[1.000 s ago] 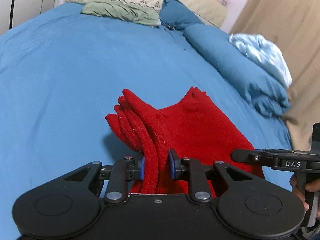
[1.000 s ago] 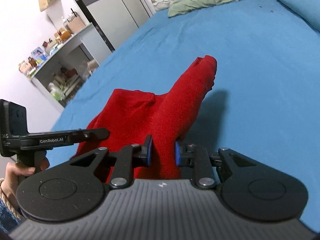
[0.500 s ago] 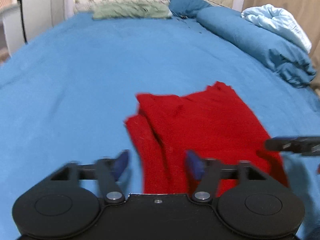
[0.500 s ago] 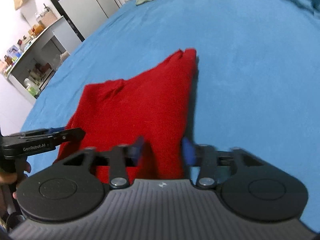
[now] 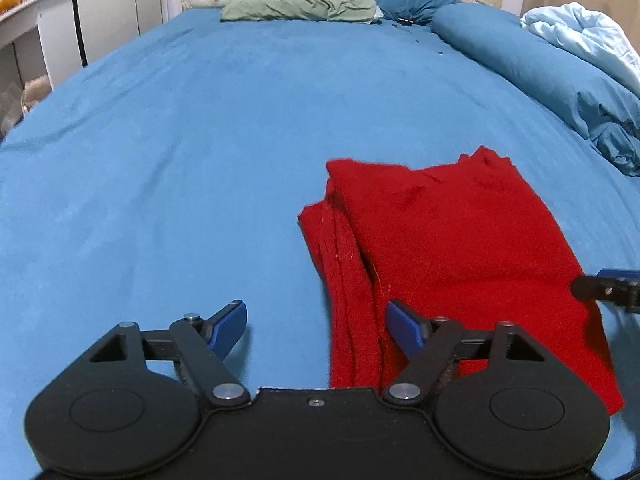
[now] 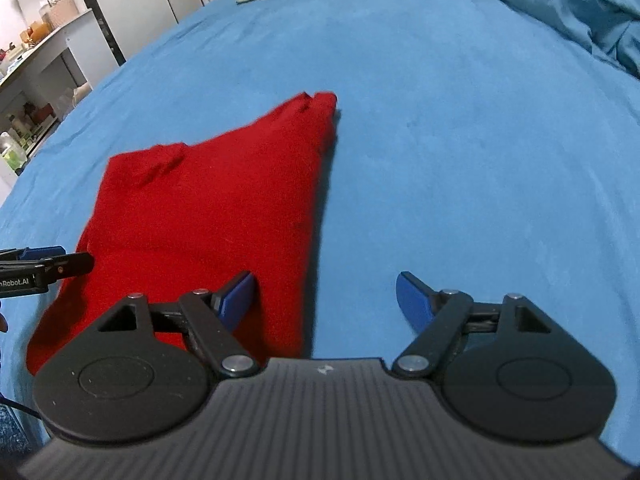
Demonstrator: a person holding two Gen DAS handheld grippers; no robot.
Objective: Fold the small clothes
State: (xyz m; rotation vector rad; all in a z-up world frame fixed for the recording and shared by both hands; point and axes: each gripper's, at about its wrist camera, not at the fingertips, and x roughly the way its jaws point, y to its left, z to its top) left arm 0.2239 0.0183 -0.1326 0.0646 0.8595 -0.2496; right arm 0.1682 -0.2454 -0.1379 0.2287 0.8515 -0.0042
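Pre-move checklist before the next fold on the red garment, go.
1. Left gripper off the cloth: ok, jaws closing slightly, pads press nothing, garment edge between them.
2. Right gripper off the cloth: ok, jaws opening, garment edge between them.
3. Red garment flat on the blue sheet: ok.
4. Fold edges aligned: not ok, layers stagger along its left side.
5. Far corners tucked: cannot tell.

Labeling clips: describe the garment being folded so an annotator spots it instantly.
On the large blue bed, look at the near end, far from the green pillow. The red knit garment lies folded flat there. It is the only red item on the bed.
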